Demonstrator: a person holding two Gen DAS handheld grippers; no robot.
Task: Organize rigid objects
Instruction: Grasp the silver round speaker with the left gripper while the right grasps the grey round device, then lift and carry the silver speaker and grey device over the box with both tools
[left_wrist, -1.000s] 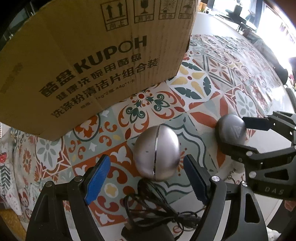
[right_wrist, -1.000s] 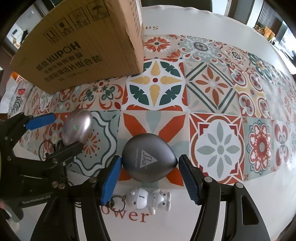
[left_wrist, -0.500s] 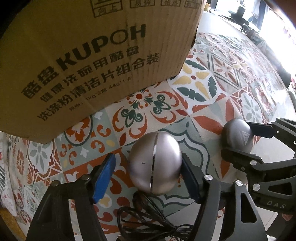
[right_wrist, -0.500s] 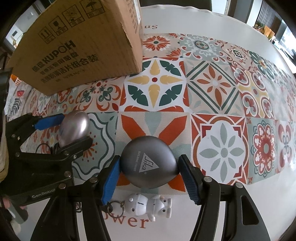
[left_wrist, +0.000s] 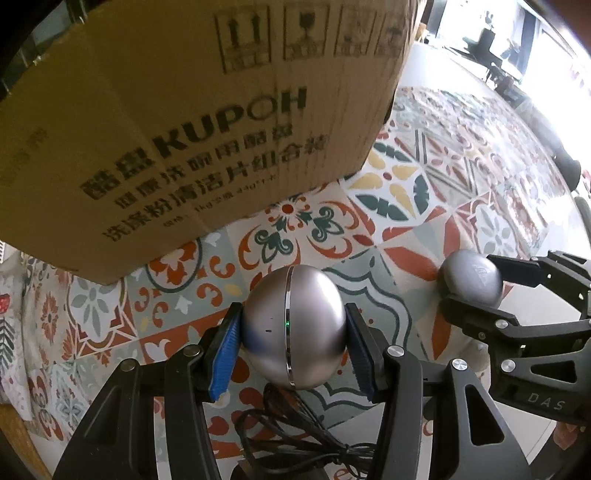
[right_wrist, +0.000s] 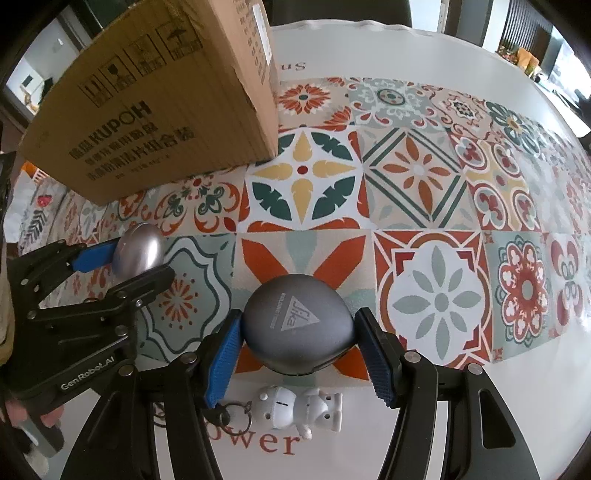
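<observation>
Cardboard box (left_wrist: 207, 122), brown and printed KUPOH, stands far left on the patterned tile-print tablecloth (right_wrist: 436, 173). Left gripper (left_wrist: 293, 345) has just closed; both blue pads clamp the shiny silver egg-shaped speaker (left_wrist: 293, 328) above a tangled black cable (left_wrist: 295, 439). Right gripper (right_wrist: 297, 341) brackets the matte grey rounded case (right_wrist: 297, 325); left pad touches, right-pad contact cannot be determined. White toy figure keychain (right_wrist: 295, 406) lies just beneath.

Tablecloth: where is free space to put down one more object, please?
The tablecloth is bare to the right of the cardboard box and beyond the dark grey case. The near-left corner is crowded: silver egg-shaped device, black cable, white figurine and both grippers.
</observation>
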